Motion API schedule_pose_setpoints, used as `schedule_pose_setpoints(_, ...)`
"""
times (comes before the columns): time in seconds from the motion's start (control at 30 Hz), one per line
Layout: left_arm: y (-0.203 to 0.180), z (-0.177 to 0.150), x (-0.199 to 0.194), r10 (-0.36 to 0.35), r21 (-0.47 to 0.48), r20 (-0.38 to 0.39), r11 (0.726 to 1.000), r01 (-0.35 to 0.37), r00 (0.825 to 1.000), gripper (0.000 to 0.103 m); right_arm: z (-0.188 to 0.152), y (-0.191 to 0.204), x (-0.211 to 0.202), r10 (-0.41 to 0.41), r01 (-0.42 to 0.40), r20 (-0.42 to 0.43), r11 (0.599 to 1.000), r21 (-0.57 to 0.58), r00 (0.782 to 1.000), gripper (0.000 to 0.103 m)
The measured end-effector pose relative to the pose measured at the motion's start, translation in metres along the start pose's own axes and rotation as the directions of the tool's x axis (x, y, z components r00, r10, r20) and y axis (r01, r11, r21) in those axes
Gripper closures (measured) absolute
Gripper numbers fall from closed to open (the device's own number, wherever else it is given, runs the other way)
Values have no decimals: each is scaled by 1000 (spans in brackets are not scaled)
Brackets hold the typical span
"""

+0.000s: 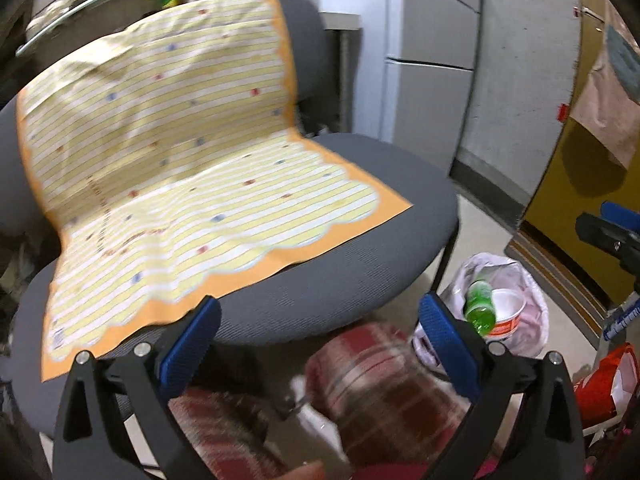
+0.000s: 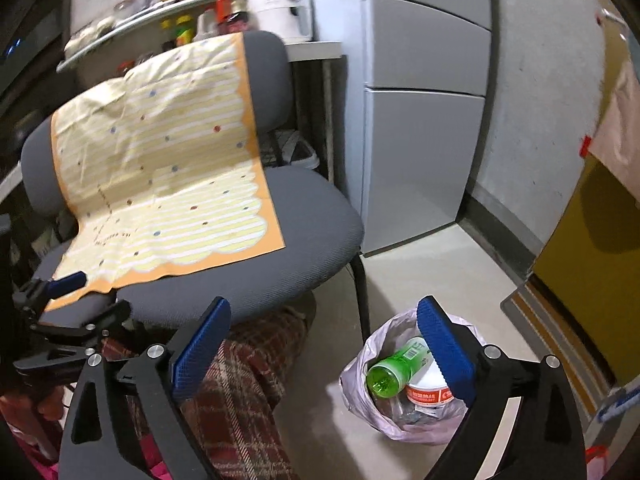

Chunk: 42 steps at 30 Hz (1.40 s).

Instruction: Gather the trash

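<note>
A thin pale trash bag (image 2: pixel 360 384) stands open on the floor to the right of a grey chair (image 2: pixel 320 232). In it lie a green plastic bottle (image 2: pixel 390 374) and a white paper cup with an orange band (image 2: pixel 428 394). My right gripper (image 2: pixel 324 320) hangs above and left of the bag, open, with nothing between its blue pads. My left gripper (image 1: pixel 320 340) is also open and empty, over the front edge of the chair seat (image 1: pixel 320 288). The left wrist view shows the bag (image 1: pixel 532 304), the bottle (image 1: pixel 478 304) and the cup (image 1: pixel 510 314) past its right finger.
A yellow striped sheet with an orange border (image 1: pixel 180 152) drapes over the chair's back and seat. A person's plaid-trousered leg (image 2: pixel 248 380) is under both grippers. A grey cabinet (image 2: pixel 420 120), a yellow door (image 2: pixel 592 272) and a cluttered shelf (image 2: pixel 140 12) surround the spot. A red bag (image 1: pixel 604 384) lies at the right.
</note>
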<state>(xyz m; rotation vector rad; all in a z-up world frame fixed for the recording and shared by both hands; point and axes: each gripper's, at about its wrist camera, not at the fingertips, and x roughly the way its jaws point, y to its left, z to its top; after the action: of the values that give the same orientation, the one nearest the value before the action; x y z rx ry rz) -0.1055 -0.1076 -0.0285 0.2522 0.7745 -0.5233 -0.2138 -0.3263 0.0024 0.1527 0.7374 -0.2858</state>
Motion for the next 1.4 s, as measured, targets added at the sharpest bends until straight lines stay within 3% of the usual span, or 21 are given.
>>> schedule_pose_setpoints(0.27,41,-14,-25,96,-87,-20,991,-97,995,7,-1,17,-6,13,-14,-16,999,-44,1000,10)
schedule_pose_setpoints(1.4,41,-14,-28,88,-106,-21,990,-89,996,7,-2,9,-2,6,-7,-24,1000,-30,1000,10)
